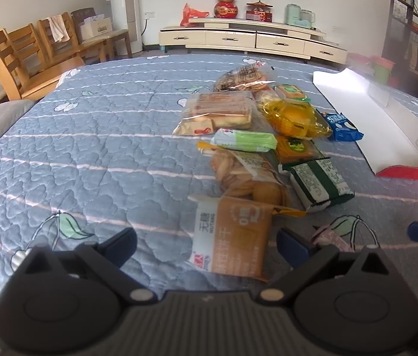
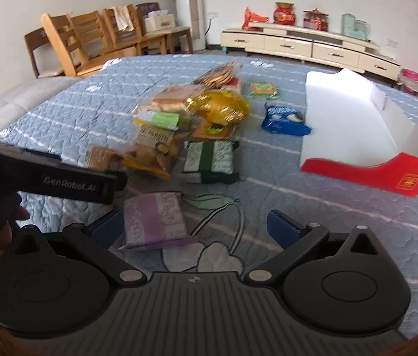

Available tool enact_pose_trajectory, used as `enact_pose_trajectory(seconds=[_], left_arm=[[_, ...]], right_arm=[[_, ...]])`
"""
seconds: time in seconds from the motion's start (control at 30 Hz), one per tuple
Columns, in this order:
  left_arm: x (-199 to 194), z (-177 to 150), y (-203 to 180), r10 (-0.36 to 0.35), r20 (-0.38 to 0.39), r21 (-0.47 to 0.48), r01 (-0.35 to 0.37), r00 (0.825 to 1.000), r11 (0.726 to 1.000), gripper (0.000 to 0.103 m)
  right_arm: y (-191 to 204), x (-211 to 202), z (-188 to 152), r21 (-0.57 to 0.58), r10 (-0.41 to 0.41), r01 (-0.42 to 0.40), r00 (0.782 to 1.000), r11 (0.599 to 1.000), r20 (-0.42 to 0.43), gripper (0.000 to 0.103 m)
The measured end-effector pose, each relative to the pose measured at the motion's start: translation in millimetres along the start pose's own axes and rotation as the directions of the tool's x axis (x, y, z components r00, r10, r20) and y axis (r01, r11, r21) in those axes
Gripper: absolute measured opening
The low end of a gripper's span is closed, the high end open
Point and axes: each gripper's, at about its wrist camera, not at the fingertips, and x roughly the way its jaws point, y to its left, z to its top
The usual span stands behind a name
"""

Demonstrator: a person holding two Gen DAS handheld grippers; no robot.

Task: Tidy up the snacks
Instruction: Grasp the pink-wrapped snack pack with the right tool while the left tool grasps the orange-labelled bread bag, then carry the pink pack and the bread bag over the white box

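Observation:
A pile of snack packs lies on the blue quilted table. My left gripper is open, its fingers either side of an orange biscuit pack at the near end of the pile. My right gripper is open around a purple-and-white pack, which lies close to its left finger. Further out lie a green-and-white pack, a blue cookie pack, a yellow bag and a bread bag. A white box with a red front lies open at the right; it also shows in the left wrist view.
The left gripper's black body crosses the right wrist view at the left. Wooden chairs stand beyond the table's far left edge. A cream cabinet with ornaments lines the back wall. Shelves stand at the right.

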Motion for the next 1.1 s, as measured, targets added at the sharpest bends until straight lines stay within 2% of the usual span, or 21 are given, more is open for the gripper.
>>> enact_pose_trajectory(seconds=[0.03,0.1,0.27,0.33,0.37,0.4,0.53,0.57,0.6,0.67,0.83,1.1], left_arm=[[2,0,0,-0.002,0.003,0.002,0.002,1.0,1.0,0.096],[3,-1,1,-0.006,0.01,0.007,0.006,1.0,1.0,0.083],[6,-6,0,-0.046,0.013,0.028,0.046,0.999,0.999,0.067],[6,-7,-2,-0.047,0.018,0.045,0.046,0.999,0.998,0.058],[6,-8,-2,-0.051,0.018,0.046,0.05,0.999,0.998,0.051],[7,-8,-2,-0.058,0.016,0.042,0.057,0.998,0.998,0.049],[5,-10,1,-0.07,0.029,0.041,0.069,0.997,0.997,0.047],[4,-11,1,-0.069,0.034,0.038,0.067,0.997,0.997,0.047],[3,-11,2,-0.067,0.038,0.035,0.066,0.997,0.997,0.047],[0,-12,5,-0.07,0.039,0.026,0.069,0.997,0.997,0.047],[-11,-12,7,-0.068,0.055,0.016,0.068,0.996,0.998,0.047],[-30,-1,-2,-0.072,0.103,0.025,0.07,0.992,0.997,0.047]], right_arm=[[1,2,-1,-0.006,0.006,-0.006,1.0,1.0,-0.008,0.103],[4,7,-1,-0.014,0.023,-0.023,0.999,1.0,-0.022,0.103],[9,19,-3,-0.047,0.035,-0.037,0.998,0.998,-0.045,0.103],[9,22,-3,-0.042,0.05,-0.053,0.997,0.998,-0.053,0.103],[9,24,-3,-0.041,0.052,-0.054,0.997,0.998,-0.053,0.103],[10,26,-3,-0.042,0.052,-0.054,0.997,0.998,-0.053,0.103],[11,33,-2,-0.055,0.071,-0.074,0.996,0.996,-0.056,0.103],[12,33,-3,-0.061,0.063,-0.066,0.997,0.996,-0.049,0.094],[13,31,-3,-0.07,0.066,-0.069,0.997,0.995,-0.038,0.067],[13,28,-2,-0.073,0.069,-0.071,0.997,0.995,-0.029,0.057],[11,18,-1,-0.081,0.06,-0.059,0.998,0.995,0.002,0.057],[-1,-10,11,-0.078,0.031,-0.022,0.993,0.997,0.111,0.057]])
